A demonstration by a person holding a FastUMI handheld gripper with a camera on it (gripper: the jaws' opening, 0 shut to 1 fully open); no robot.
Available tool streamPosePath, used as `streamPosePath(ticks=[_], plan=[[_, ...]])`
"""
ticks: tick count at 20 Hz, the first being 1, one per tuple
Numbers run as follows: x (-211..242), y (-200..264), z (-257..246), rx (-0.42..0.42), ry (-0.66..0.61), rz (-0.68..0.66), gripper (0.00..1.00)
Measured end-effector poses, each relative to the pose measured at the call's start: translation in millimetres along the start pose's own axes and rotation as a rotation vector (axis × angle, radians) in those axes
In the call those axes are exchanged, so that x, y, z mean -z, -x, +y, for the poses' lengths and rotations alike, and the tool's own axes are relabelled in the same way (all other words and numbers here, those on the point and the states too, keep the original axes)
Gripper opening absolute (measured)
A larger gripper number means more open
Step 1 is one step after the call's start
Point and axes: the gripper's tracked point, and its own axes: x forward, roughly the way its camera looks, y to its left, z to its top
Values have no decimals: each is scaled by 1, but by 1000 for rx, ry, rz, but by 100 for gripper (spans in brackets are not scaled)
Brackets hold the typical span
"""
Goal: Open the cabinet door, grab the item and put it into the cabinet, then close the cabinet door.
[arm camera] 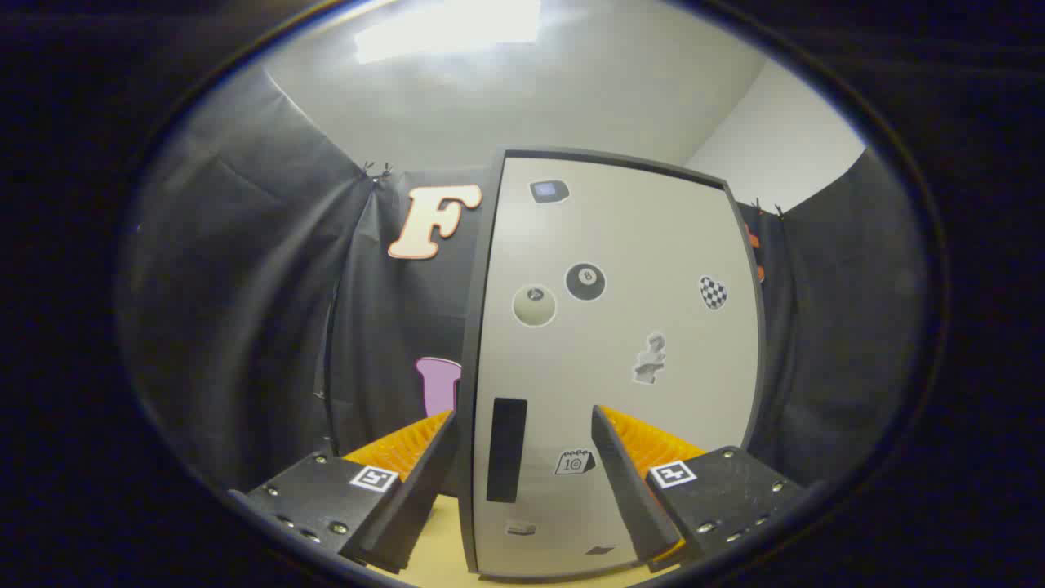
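Note:
A tall cabinet with a pale grey door (620,343) in a dark frame stands upright just ahead of me. The door looks shut and carries several stickers. Its dark vertical handle (506,449) sits near the door's left edge, low down, between my two fingers. My gripper (522,425) is open, with its fingers spread either side of the handle and nothing pressed between them. How far the fingertips are from the door I cannot tell.
A yellowish tabletop (437,543) shows below the cabinet, between the fingers. Black cloth walls close in on the left and right of the cabinet. A white wall and a ceiling light (449,28) are above.

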Motion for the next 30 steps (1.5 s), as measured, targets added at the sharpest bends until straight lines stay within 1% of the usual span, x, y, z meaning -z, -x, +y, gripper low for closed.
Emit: streamPosePath(ticks=[5,10,13,17,21,23,24,25,27,28,30], plan=[[7,-12,-5,42,7,19,96],[21,-18,0,47,22,64,96],[43,-23,2,45,40,152,96],[85,-28,12,6,44,322,97],[88,-42,8,41,70,298,97],[89,-48,10,48,57,294,96],[89,-51,8,54,50,292,94],[89,-56,6,67,46,288,85],[89,-64,11,54,26,282,69],[91,-67,11,56,19,283,67],[93,-73,14,53,26,285,57]])
